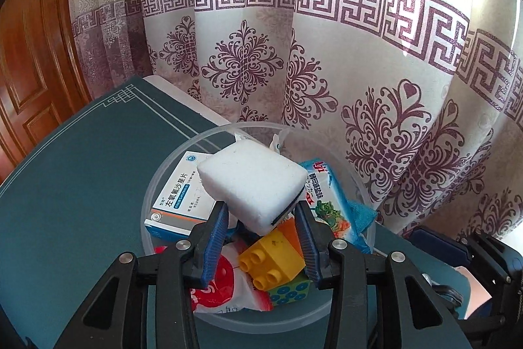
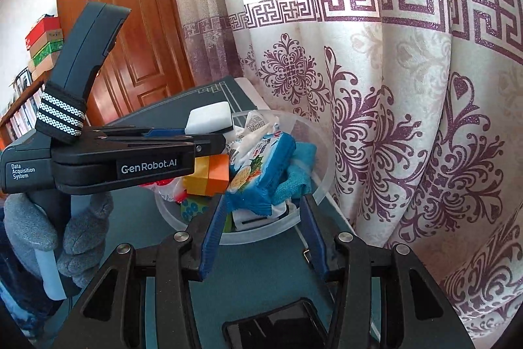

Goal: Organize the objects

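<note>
White sponge between the left tongs' parted tips over the bowl; right tongs parted, empty.

bowl on table mat, curtain behind. in bowl: medicine box left, snack packet right, toy brick front. sponge above pile, between left gripper fingers.

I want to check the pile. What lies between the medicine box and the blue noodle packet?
The white sponge, at the fingertips of the left gripper, lies between the medicine box and the blue noodle packet. The left wrist view shows this.
</note>
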### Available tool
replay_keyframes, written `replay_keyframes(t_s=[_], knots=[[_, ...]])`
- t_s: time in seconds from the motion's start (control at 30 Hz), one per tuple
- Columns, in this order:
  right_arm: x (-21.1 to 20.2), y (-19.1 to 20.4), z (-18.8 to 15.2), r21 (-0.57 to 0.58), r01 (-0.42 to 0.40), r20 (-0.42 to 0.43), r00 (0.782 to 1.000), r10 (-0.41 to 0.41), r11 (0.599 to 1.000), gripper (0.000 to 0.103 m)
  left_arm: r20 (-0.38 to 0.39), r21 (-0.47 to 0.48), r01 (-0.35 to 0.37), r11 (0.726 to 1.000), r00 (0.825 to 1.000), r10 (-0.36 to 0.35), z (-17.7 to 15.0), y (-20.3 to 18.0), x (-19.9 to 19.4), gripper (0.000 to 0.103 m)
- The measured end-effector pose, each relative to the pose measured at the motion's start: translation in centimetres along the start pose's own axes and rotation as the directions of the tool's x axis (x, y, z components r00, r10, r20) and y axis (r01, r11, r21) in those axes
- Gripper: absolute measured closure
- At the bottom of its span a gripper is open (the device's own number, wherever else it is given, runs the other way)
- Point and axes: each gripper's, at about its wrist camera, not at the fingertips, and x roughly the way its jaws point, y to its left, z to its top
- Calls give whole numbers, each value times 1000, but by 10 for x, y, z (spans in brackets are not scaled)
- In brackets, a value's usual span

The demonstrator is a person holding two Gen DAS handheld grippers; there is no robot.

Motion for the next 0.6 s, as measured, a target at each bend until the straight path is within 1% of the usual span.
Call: replay_keyframes(t_s=[0.03,0.1,0.2,0.27,0.3,0.37,0.43,0.47,0.5,0.53,0.6], knots=[[0,0,0,1,0,0,1000,0,1000,55,-7,-9,1,1000,1000,-1,0,2,1,40],[0,-1,0,2,2,0,1000,-2,1000,55,-1,-29,0,1000,1000,0,0,4,-1,27],[0,0,0,1,3,-2,1000,-3,1000,55,9,-38,-3,999,1000,3,-2,8,-7,26],[1,2,1,0,-1,-6,1000,1,1000,55,17,-39,-12,999,1000,13,-3,9,-13,23],[1,2,1,-1,-2,-7,1000,2,1000,54,26,-37,-19,999,999,20,-4,10,-17,19],[0,3,1,-3,-7,-8,1000,7,1000,49,51,-34,-36,999,998,38,-6,11,-27,14],[-2,5,0,-2,-16,-10,1000,16,1000,39,74,-36,-54,998,996,57,-8,12,-38,7],[-2,5,0,-2,-20,-13,1000,20,1000,36,86,-39,-66,997,994,69,-9,13,-43,5],[-1,6,0,-2,-26,-20,999,26,1000,30,95,-44,-83,996,992,86,-11,13,-48,1],[-1,6,0,0,-30,-25,999,30,1000,24,105,-51,-105,993,988,110,-13,14,-52,0],[-1,7,-1,4,-24,-30,999,24,1000,19,104,-63,-153,986,982,159,-18,15,-58,0]])
